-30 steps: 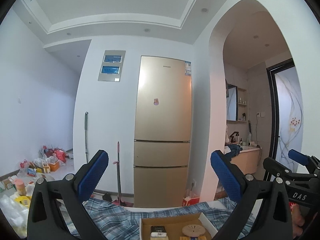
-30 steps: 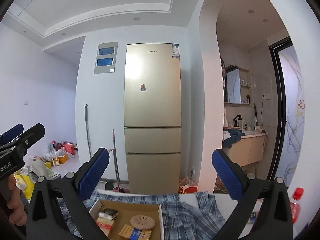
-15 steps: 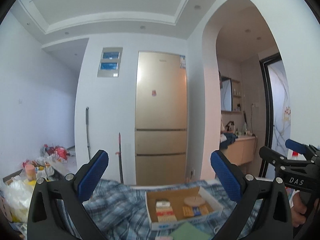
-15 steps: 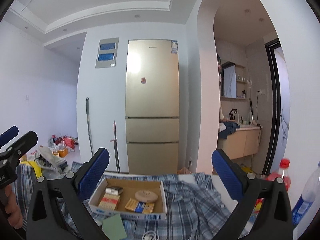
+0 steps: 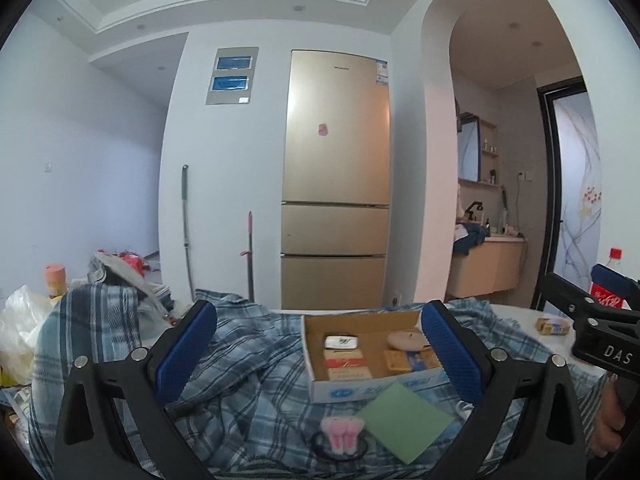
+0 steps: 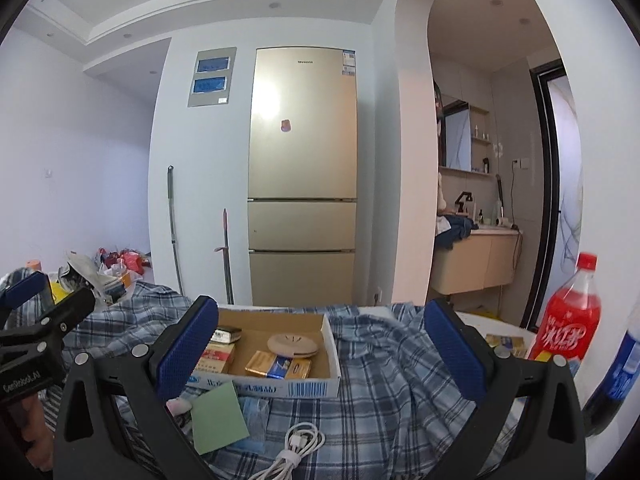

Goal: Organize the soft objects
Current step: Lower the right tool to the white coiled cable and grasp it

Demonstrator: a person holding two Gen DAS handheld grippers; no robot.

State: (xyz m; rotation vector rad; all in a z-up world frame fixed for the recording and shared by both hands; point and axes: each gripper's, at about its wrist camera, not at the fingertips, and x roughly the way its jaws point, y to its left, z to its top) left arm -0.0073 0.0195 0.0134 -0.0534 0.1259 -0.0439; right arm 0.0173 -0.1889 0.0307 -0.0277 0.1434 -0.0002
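Nothing looks tidied yet. The plaid shirt [image 5: 256,356] lies crumpled across the bench, spreading under and around the cardboard box [image 5: 372,354]; a green card [image 5: 404,416], a pink hair tie [image 5: 342,432] and a white cable [image 6: 296,446] sit on it. The left gripper [image 5: 316,344] and right gripper [image 6: 320,344] hover above with jaws wide and empty. All sorting remains, by my judgement.
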